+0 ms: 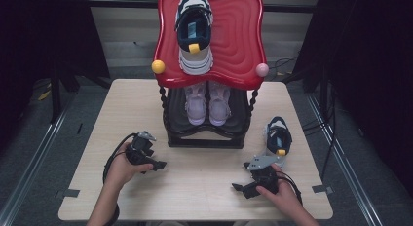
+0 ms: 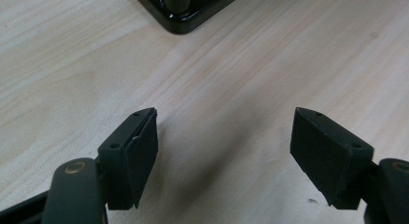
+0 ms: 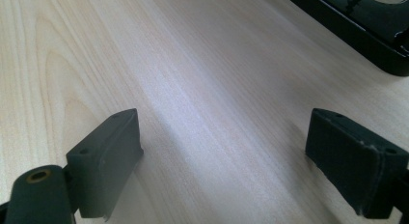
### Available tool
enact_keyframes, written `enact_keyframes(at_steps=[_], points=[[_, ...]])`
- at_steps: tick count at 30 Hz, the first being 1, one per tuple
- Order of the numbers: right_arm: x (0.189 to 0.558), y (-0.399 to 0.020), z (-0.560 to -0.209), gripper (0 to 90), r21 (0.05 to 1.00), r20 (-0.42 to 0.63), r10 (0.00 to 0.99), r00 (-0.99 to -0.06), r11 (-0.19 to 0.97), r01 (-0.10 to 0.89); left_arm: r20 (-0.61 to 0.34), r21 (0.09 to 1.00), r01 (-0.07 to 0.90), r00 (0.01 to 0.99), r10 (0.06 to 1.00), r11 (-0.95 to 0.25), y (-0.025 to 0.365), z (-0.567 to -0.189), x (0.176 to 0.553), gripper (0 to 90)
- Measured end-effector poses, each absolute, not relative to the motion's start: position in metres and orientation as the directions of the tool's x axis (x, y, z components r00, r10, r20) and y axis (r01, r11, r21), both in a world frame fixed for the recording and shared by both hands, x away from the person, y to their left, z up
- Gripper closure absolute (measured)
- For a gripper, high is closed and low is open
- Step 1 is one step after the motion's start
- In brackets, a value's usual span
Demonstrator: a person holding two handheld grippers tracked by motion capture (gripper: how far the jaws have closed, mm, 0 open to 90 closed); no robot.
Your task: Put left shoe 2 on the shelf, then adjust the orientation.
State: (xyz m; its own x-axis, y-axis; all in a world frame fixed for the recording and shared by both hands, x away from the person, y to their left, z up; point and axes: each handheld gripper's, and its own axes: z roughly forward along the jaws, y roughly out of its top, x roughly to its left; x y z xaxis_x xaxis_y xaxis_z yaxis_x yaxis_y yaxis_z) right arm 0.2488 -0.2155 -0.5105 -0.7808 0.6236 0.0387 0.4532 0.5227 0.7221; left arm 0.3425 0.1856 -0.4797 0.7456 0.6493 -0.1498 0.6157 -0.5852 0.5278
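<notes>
A shoe rack (image 1: 209, 138) with a red top shelf (image 1: 238, 46) stands at the back of the wooden table (image 1: 195, 187). One navy and white sneaker (image 1: 195, 31) lies on the red shelf. A matching sneaker (image 1: 279, 138) sits on the table to the right of the rack. A pair of pale pink shoes (image 1: 208, 103) rests on the black lower shelf. My left gripper (image 1: 159, 164) (image 2: 225, 113) is open over bare wood, left of the rack's front. My right gripper (image 1: 238, 187) (image 3: 224, 115) is open too, low over the table near the front right, with nothing between its jaws.
The rack's black base (image 2: 183, 16) (image 3: 366, 26) lies just beyond both grippers. A yellow ball (image 1: 158, 66) and a pink ball (image 1: 262, 69) sit at the red shelf's front corners. Tape marks (image 1: 322, 189) are stuck near the table's front corners.
</notes>
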Motion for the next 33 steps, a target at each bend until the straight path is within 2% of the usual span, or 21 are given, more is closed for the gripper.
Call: enact_keyframes(at_steps=[9, 21, 28, 33], points=[[0.249, -0.216, -0.510, 11.7, 0.722, 0.039, 0.624, -0.781, 0.523, 0.453, -0.121, 0.591, 0.596, 0.732, 0.670, -0.544, 0.184, -0.491, 0.339, 22.4], [0.249, -0.216, -0.511, 11.7, 0.723, 0.033, 0.620, -0.784, 0.527, 0.447, -0.021, 0.667, 0.510, 0.741, 0.671, -0.543, 0.181, -0.502, 0.332, 15.1], [0.249, -0.216, -0.511, 11.7, 0.722, 0.033, 0.621, -0.783, 0.527, 0.448, -0.017, 0.710, 0.494, 0.725, 0.688, -0.503, 0.179, -0.510, 0.329, 9.2], [0.249, -0.216, -0.510, 11.7, 0.721, 0.034, 0.622, -0.782, 0.526, 0.450, -0.020, 0.708, 0.499, 0.721, 0.693, -0.499, 0.177, -0.510, 0.330, 5.2]])
